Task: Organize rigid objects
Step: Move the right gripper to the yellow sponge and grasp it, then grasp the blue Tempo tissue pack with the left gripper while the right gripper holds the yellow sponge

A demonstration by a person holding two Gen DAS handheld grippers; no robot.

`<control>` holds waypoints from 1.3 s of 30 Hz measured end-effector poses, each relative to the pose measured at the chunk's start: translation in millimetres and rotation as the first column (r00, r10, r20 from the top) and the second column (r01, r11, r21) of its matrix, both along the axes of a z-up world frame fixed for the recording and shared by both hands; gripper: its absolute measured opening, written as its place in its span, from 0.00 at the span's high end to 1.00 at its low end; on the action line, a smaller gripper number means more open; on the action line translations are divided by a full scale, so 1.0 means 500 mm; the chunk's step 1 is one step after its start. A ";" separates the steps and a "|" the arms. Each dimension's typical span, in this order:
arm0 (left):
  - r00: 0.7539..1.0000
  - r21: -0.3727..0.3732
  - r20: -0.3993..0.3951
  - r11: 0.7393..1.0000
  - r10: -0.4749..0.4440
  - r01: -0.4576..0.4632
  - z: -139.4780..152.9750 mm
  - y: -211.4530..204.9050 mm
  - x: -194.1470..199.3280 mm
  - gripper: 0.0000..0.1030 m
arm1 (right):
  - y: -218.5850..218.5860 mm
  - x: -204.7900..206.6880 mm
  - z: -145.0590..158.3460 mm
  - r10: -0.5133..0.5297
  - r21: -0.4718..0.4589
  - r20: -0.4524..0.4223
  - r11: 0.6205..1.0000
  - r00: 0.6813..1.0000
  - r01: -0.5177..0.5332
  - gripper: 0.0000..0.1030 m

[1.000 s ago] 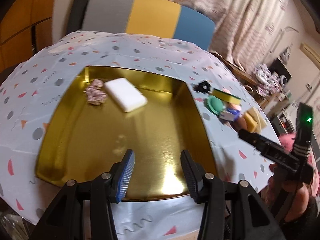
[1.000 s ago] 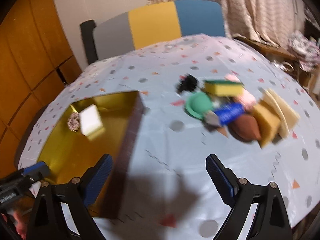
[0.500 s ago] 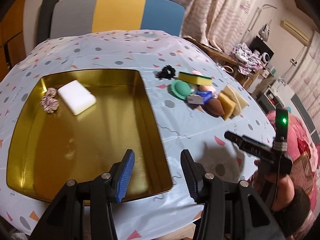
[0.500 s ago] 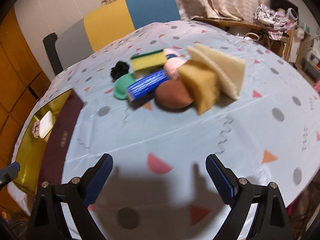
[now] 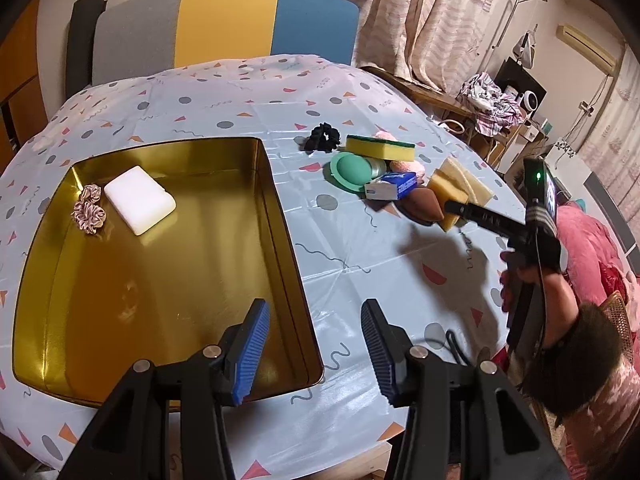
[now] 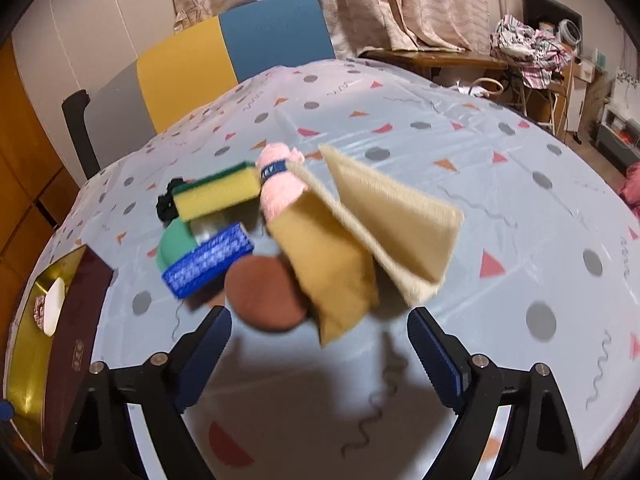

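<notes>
A gold tray [image 5: 168,320] lies on the table's left and holds a white block [image 5: 140,199] and a pink scrunchie [image 5: 89,210]. To its right is a pile: a brown egg-shaped piece [image 6: 266,297], a blue box [image 6: 208,258], a green round lid [image 6: 174,242], a yellow-green sponge [image 6: 218,196], a tan sponge [image 6: 332,264], a cream cloth [image 6: 394,224], a pink roll [image 6: 280,188] and a black scrunchie [image 5: 322,137]. My right gripper [image 6: 320,338] is open, just short of the brown piece and tan sponge. My left gripper [image 5: 314,342] is open and empty over the tray's near right corner.
A chair with grey, yellow and blue back [image 5: 224,20] stands behind the table. The patterned tablecloth [image 5: 360,264] covers the table. Curtains, a side table and clutter [image 5: 492,96] are to the right. The right gripper also shows in the left wrist view [image 5: 456,206].
My right gripper has swung from the tray side to the pile and closed in on it. My left gripper has shifted right, toward the tray's right edge.
</notes>
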State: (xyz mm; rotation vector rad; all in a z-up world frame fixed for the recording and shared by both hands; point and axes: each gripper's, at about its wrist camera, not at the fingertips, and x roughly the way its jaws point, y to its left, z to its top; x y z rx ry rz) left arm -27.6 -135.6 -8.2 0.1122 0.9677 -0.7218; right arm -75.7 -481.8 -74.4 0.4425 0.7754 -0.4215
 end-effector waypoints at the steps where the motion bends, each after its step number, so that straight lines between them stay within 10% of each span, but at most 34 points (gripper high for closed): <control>1: 1.000 0.001 -0.001 1.000 0.000 0.000 -0.001 -0.001 0.000 0.53 | -0.007 0.004 0.002 -0.007 0.002 0.013 1.000 1.000 0.007 0.12; 6: 1.000 0.019 0.001 1.000 -0.011 0.011 -0.002 -0.018 -0.003 0.53 | -0.049 0.035 -0.011 -0.033 0.040 0.022 0.999 0.999 0.032 0.15; 10: 0.999 0.036 0.008 0.999 -0.035 0.035 -0.002 -0.045 -0.005 0.53 | -0.061 0.046 -0.029 -0.002 0.091 0.036 0.996 0.999 -0.001 0.54; 31: 0.993 0.118 0.005 0.986 -0.121 0.120 -0.041 -0.361 0.106 0.53 | -0.036 -0.075 -0.070 -0.081 0.097 0.184 0.993 0.979 0.064 0.63; 39: 0.993 0.135 0.001 0.984 -0.115 0.114 -0.102 -0.455 0.195 0.37 | -0.043 -0.076 -0.083 -0.082 0.129 0.201 0.990 0.976 0.057 0.63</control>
